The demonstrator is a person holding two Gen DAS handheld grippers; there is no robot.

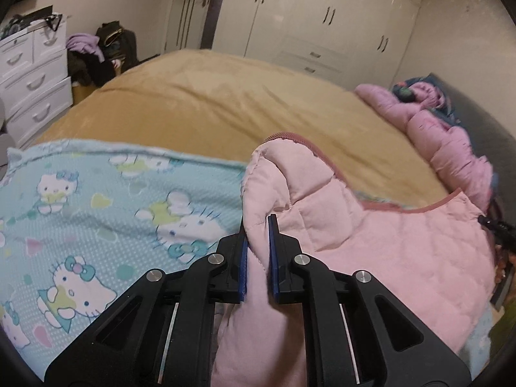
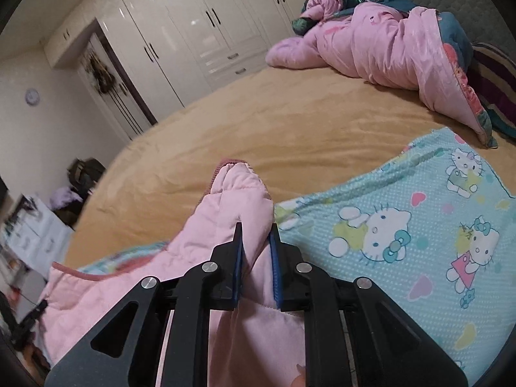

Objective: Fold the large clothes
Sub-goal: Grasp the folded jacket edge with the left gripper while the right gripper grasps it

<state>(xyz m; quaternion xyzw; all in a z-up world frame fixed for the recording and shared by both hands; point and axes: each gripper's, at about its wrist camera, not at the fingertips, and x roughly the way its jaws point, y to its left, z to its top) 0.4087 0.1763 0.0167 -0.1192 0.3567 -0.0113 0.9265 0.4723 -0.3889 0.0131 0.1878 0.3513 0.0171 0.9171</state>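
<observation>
A pink quilted garment (image 1: 371, 242) with darker pink trim hangs between both grippers over the bed. My left gripper (image 1: 257, 222) is shut on a bunched fold of it, with a padded end standing up past the fingers. My right gripper (image 2: 256, 230) is shut on another padded end of the pink garment (image 2: 232, 200), the rest draping to the lower left. A light blue cartoon-cat blanket (image 1: 96, 206) lies on the bed under the garment; it also shows in the right wrist view (image 2: 403, 242).
The bed has a tan cover (image 1: 209, 103). A crumpled pink and floral quilt (image 2: 387, 48) lies near the headboard. White wardrobes (image 2: 193, 32) line the far wall. A white drawer unit (image 1: 32, 80) and piled clothes (image 1: 96, 51) stand beside the bed.
</observation>
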